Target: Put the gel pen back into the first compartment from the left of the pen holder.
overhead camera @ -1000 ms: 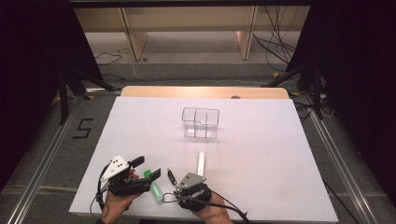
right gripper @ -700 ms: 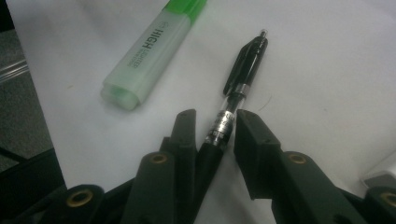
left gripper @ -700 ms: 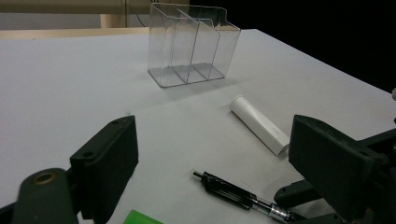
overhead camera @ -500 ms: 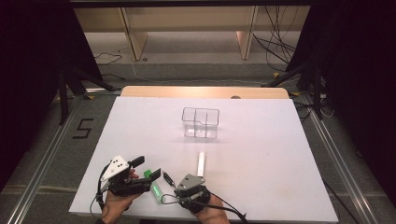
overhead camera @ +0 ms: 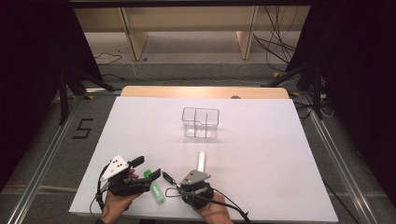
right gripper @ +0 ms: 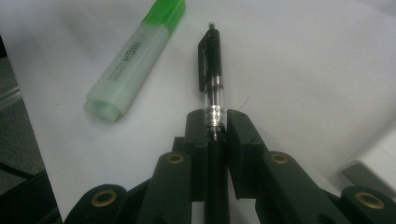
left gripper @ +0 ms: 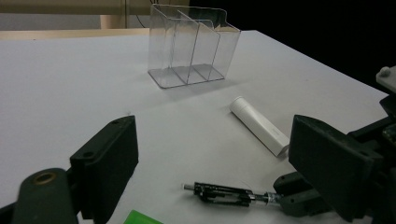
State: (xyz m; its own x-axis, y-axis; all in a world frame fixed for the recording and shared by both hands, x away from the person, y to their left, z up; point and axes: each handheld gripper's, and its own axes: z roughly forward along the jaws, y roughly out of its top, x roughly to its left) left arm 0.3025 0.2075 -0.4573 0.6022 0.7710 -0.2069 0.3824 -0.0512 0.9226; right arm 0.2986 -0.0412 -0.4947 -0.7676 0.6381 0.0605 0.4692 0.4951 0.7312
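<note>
The right hand-held gripper (overhead camera: 173, 179) sat at the near edge of the white bench (overhead camera: 261, 186), with its body over the person's right hand (overhead camera: 212, 212). Its jaws had just been closing, and a black pen (right gripper: 211, 88) lay between them. In the right gripper view both pads pressed against the pen's clear lower barrel. The clip end of the pen projected forward beyond the jaw tips. In the high view the pen extended from the jaw tips toward the left hand-held gripper (overhead camera: 149, 169).

The left hand-held gripper rested on the bench just beside the right one, carried by the person's left hand (overhead camera: 116, 203). Its jaws stood wide apart with nothing between them. In the left gripper view the pen lay on the bench ahead of the open jaws, gripped at its far end by the right hand-held gripper.

A green highlighter (right gripper: 135, 58) lay flat on the bench, just beside the pen and apart from it. In the high view it sat between the two hand-held grippers.

A white tube (left gripper: 259, 125) lay on its side farther in on the bench, beyond the right hand-held gripper.

A clear divided organiser (left gripper: 191, 44) stood upright near the middle of the bench, well apart from both hand-held grippers.
</note>
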